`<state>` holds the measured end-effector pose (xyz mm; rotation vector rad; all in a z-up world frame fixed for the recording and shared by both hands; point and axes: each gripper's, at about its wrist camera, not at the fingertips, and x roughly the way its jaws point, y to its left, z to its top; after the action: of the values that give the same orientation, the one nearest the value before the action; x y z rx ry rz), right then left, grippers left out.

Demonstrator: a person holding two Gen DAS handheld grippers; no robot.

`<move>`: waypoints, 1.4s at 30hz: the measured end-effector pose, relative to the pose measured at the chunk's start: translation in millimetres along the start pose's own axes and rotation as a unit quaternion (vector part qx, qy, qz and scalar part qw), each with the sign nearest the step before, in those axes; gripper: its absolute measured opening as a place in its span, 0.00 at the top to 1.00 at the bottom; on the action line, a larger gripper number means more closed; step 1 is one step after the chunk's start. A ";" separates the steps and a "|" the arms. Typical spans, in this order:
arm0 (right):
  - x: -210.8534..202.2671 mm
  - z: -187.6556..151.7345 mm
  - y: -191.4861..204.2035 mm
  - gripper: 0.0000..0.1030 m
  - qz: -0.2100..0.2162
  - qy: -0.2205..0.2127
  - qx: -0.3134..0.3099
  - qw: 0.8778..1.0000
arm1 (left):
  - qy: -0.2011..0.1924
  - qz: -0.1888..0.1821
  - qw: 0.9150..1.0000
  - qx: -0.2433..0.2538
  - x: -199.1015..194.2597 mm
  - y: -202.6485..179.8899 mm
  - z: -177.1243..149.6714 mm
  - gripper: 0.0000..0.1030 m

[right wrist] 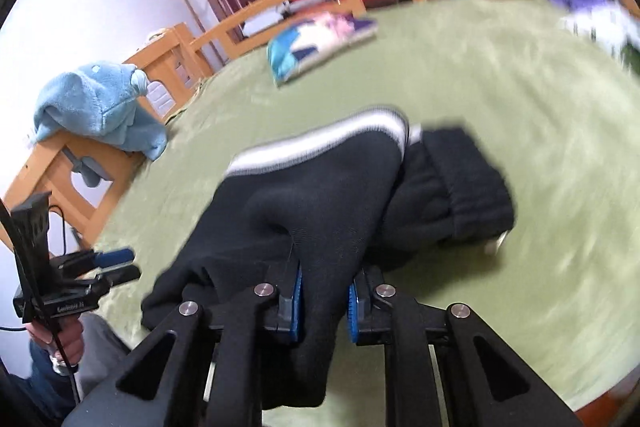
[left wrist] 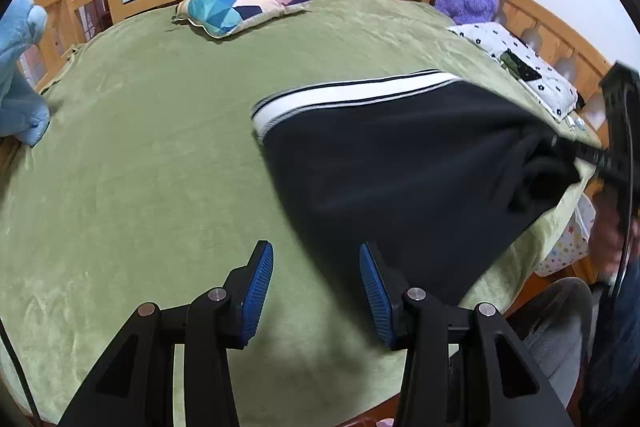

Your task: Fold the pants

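While your left tongs [left wrist: 316,289] hang spread, gripping nothing, pants [left wrist: 400,167] lie ahead and to right of them on green blanket [left wrist: 140,167], striped edge on far side. Bring them in to pin near edge.

Right view: right tongs [right wrist: 324,307] pinch bunched black cloth of pants [right wrist: 320,195]. Rest sags ahead. Lift slowly, keep layers aligned, watch for slip.

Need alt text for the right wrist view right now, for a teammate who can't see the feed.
The right gripper is shut on a bunch of the black pants, which drape over its blue pads onto the green blanket. The pants' white-striped side faces the far rail. At far left the left gripper hangs open and empty; the image is motion-blurred.
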<state>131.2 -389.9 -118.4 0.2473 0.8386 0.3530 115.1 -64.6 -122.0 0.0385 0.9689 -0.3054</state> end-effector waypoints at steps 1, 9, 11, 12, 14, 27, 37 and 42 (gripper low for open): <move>-5.3 6.7 -3.7 0.84 -0.004 -0.003 -0.006 1.000 | -0.003 -0.002 1.000 0.000 -1.7 2.2 -0.7 0.56; 8.9 -1.4 -79.6 0.83 -0.054 0.039 0.065 0.996 | 0.002 -0.024 1.000 -0.012 15.0 2.9 -0.5 0.50; -0.1 3.8 -66.0 0.84 -0.058 0.012 0.027 0.998 | 0.007 -0.032 0.999 -0.009 21.3 -6.0 1.0 0.50; -10.7 8.9 -60.3 0.84 -0.051 -0.024 0.017 0.998 | 0.009 -0.037 0.999 -0.006 23.2 -10.7 2.2 0.50; -18.3 16.9 -61.4 0.84 -0.045 -0.048 0.024 0.998 | 0.007 -0.040 0.999 0.006 24.1 -24.3 6.1 0.50; -17.0 0.9 -49.0 0.58 -0.084 -0.029 -0.055 0.995 | 0.013 -0.067 0.998 0.013 56.7 -77.1 15.5 0.46; 32.4 -65.0 -49.5 0.58 -0.108 0.117 -0.172 0.972 | 0.088 -0.100 0.991 -0.031 92.0 -71.3 -35.7 0.27; 4.2 -60.5 -51.7 0.58 -0.078 0.119 -0.186 0.972 | 0.057 -0.105 0.992 -0.044 73.4 -56.1 -30.5 0.30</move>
<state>98.5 -430.9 -178.4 -0.2143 1.0026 0.3892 113.9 -130.6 -193.4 -0.1284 1.1018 -0.4565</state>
